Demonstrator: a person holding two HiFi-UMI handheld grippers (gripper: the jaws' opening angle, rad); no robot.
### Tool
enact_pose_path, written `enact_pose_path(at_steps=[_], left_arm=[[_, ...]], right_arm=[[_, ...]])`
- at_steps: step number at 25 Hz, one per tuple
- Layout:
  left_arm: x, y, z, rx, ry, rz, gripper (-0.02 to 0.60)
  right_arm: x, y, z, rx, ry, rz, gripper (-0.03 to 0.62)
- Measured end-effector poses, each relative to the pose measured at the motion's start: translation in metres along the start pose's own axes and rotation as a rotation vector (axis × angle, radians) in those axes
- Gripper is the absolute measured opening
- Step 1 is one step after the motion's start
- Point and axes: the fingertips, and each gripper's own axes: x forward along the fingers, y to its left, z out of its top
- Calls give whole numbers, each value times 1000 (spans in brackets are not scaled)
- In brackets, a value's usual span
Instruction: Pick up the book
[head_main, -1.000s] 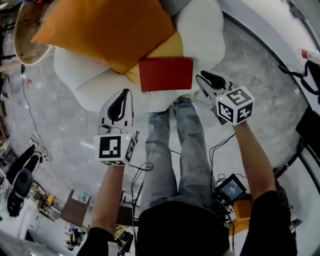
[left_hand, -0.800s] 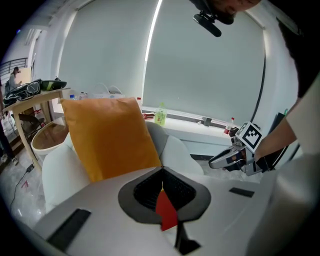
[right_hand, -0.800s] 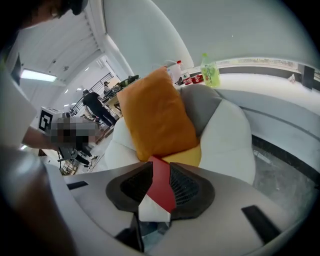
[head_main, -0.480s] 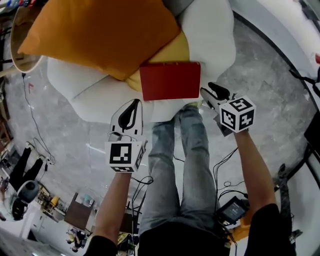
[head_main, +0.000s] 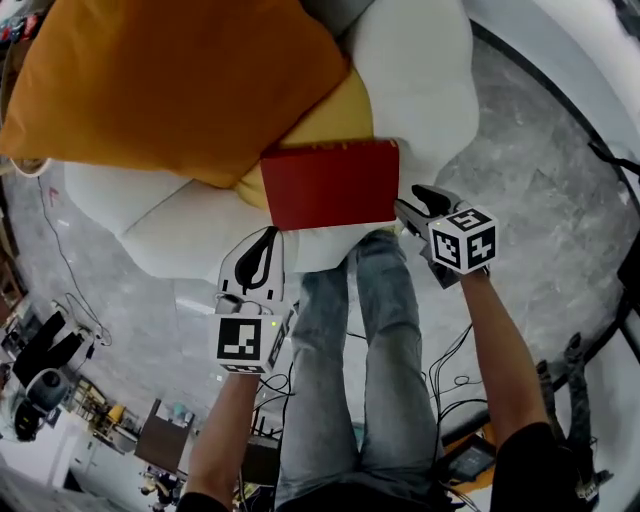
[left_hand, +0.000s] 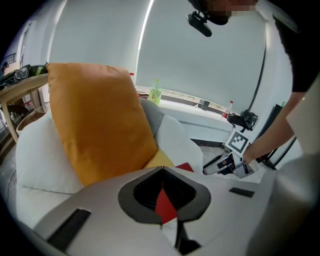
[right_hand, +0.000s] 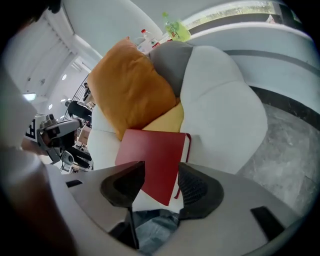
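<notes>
A white armchair (head_main: 420, 80) is taking up most of the space in front of the person. A big orange cushion (head_main: 170, 90) is leaning across its back and left side. A smaller yellow cushion (head_main: 335, 115) is peeking out from under the orange one near the middle of the seat.

The red book (head_main: 330, 185) is lying flat at the front edge of the seat, its far edge tucked against the yellow cushion. Its long axis is running along that front edge, side to side as the person faces it. One near corner seems to be hanging a little past the front edge, though the wide lens is making that hard to judge. No box, tray or other container is in play here; the seat alone is carrying the book.

The right gripper (head_main: 412, 203) is hovering just beside the book's right front corner. Its jaws have just been opening and are standing apart, framing that corner without touching it. The left gripper (head_main: 266, 234) is hanging below the left front corner, a little farther off, with its jaw tips pressed together on nothing. So the right hand is sitting nearer, and the book is lying up and inward from its jaws.
</notes>
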Motion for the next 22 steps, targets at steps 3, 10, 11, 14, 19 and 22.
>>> enact_pose_path(at_steps=[3,10,11,14,19,22], left_arm=[[14,0,-8,-2,5,-9,14],[44,5,-28,6,21,-18,14],[47,8,-29,11,23,-17,14],[54,14,-29,14,24,-11,14],[58,20,-25,19,18,-14,14],[59,23,-22,21,15,-6,14]], right_arm=[[14,-12,-13,18,16,11,227],[56,-33,-27,76,-4,75,251],[63,-34,-27,83,-4,93,257],[76,-36,-30,131,14,194,281],[82,-33,-29,152,70,386,298],[81,-27,-24,179,87,462,299]])
